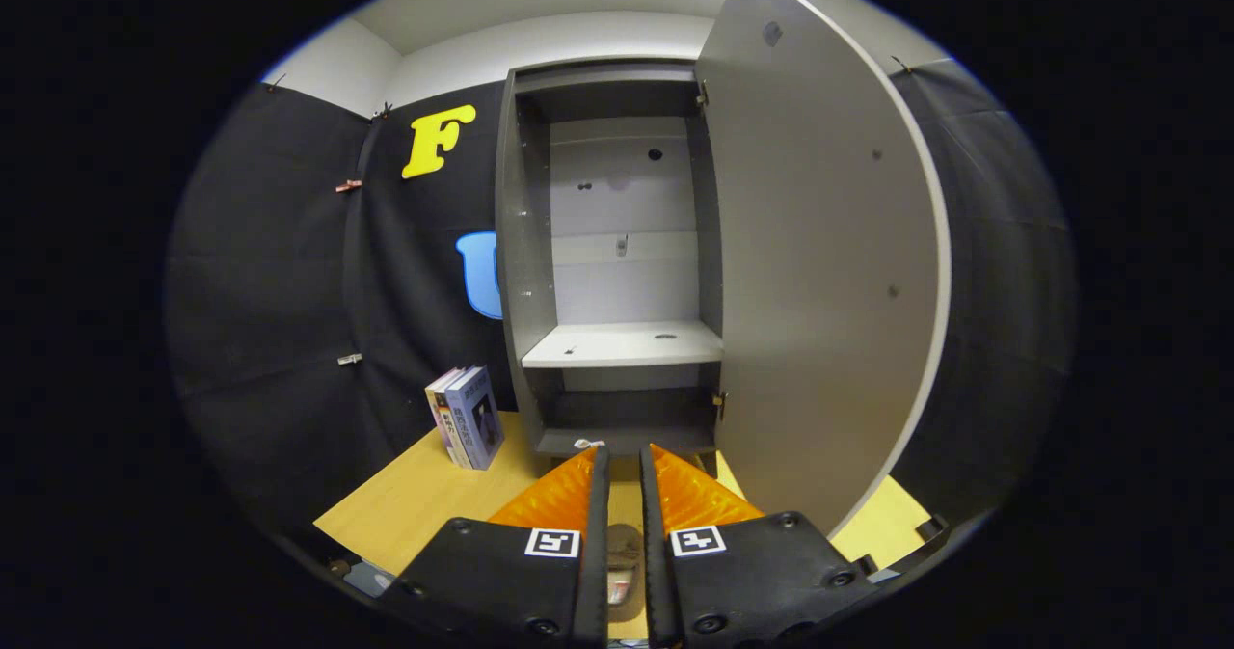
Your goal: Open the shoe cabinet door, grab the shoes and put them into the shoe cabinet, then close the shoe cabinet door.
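Note:
The grey shoe cabinet (523, 244) stands open straight ahead on the wooden table. Its door (819, 273) is swung wide out to the right, close beside my fingers. The middle shelf (622, 345) is bare, and the dark bottom compartment (622, 413) lies just beyond my fingertips. My gripper (625, 450) is nearly shut, with only a narrow gap between the fingers. A brownish shoe (624, 557) shows in that gap low down, pinched between the fingers, most of it hidden under them. A small white scrap (588, 444) sits by the left fingertip.
Several books (468, 418) stand upright on the wooden table (415, 504), left of the cabinet's foot. The black cloth wall runs behind and to both sides. The open door's edge comes down to the table on the right.

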`<move>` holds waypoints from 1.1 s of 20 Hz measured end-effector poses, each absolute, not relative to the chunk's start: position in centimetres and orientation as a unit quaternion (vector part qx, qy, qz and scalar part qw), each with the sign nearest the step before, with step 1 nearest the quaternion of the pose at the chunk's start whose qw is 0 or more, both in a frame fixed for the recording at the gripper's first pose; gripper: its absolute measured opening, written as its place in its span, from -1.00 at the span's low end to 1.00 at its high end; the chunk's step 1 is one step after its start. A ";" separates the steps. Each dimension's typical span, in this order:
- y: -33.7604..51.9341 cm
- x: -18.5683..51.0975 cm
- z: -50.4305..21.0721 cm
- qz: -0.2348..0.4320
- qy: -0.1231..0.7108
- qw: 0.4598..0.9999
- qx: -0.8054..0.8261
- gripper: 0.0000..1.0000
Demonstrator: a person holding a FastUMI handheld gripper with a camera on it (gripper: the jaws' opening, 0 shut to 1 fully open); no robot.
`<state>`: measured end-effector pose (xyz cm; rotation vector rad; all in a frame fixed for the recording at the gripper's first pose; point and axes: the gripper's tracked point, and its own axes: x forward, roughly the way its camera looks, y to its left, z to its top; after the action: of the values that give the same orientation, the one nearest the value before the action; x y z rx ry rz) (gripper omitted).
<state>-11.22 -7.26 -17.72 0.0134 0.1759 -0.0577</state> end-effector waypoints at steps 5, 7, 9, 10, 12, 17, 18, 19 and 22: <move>-4.7 -10.4 -27.0 -0.042 0.174 0.984 -0.003 -0.60; -4.3 -10.4 -30.8 -0.054 0.211 0.976 -0.012 -0.60; -4.1 -10.6 -34.9 -0.062 0.249 0.966 -0.022 -0.60; -3.9 -10.6 -36.8 -0.062 0.268 0.961 -0.025 -0.59; -4.0 -10.6 -40.1 -0.068 0.301 0.951 -0.029 -0.65; -4.3 -9.7 -45.6 -0.073 0.333 0.940 -0.027 -0.70; -4.6 -9.5 -46.0 -0.076 0.336 0.938 -0.028 -0.70; -4.8 -9.4 -46.3 -0.078 0.338 0.938 -0.028 -0.70; -5.5 -8.4 -48.3 -0.077 0.352 0.933 -0.027 -0.70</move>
<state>-8.41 -5.47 -48.27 -0.0561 0.7193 -0.1572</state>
